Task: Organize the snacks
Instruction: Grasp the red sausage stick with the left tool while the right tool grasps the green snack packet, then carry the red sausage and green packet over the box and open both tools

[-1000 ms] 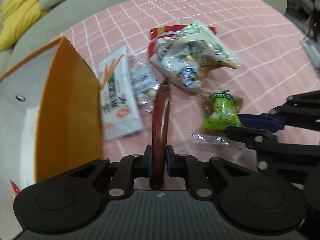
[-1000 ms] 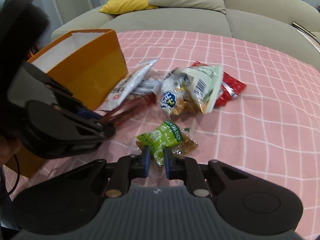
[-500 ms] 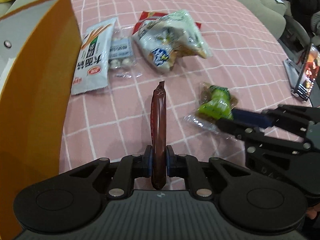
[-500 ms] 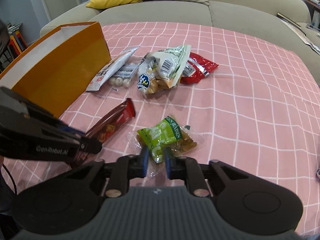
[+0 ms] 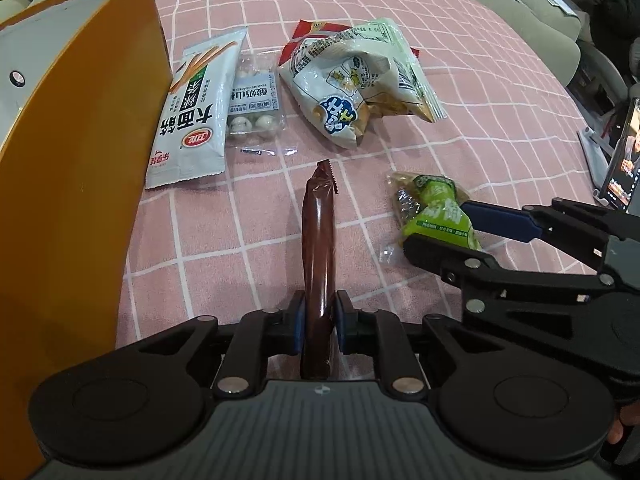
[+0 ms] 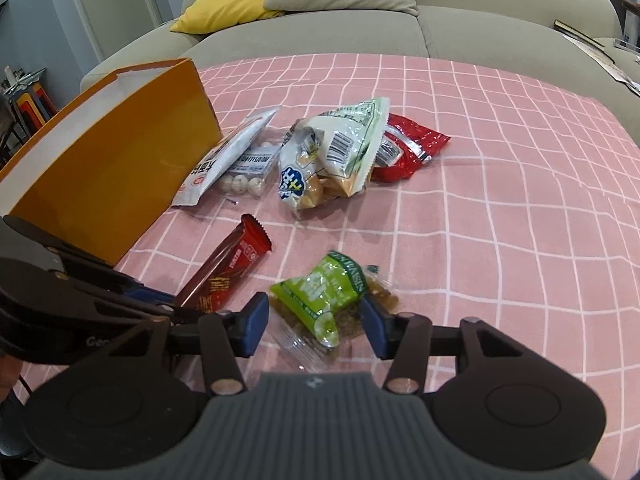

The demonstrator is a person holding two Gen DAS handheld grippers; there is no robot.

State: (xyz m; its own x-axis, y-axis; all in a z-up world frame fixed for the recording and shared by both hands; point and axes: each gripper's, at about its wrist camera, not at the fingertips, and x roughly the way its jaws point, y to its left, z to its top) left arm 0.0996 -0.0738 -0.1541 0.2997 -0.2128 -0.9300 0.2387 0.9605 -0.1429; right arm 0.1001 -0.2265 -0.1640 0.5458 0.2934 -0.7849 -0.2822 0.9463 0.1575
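Observation:
My left gripper is shut on a long dark-red snack bar and holds it pointing forward over the pink checked cloth; the bar also shows in the right wrist view. My right gripper is open, its jaws on either side of a green raisin packet that lies on the cloth. The packet also shows in the left wrist view. An orange paper bag stands open at the left.
More snacks lie beyond: a white noodle-stick pack, a clear pack of white balls, a white-green crisp bag on a red packet. A sofa with cushions stands behind. A phone on a stand is at the right.
My right gripper has opened and let go of the green packet, which now lies on the cloth. My left gripper still holds the snack bar and has shifted a little.

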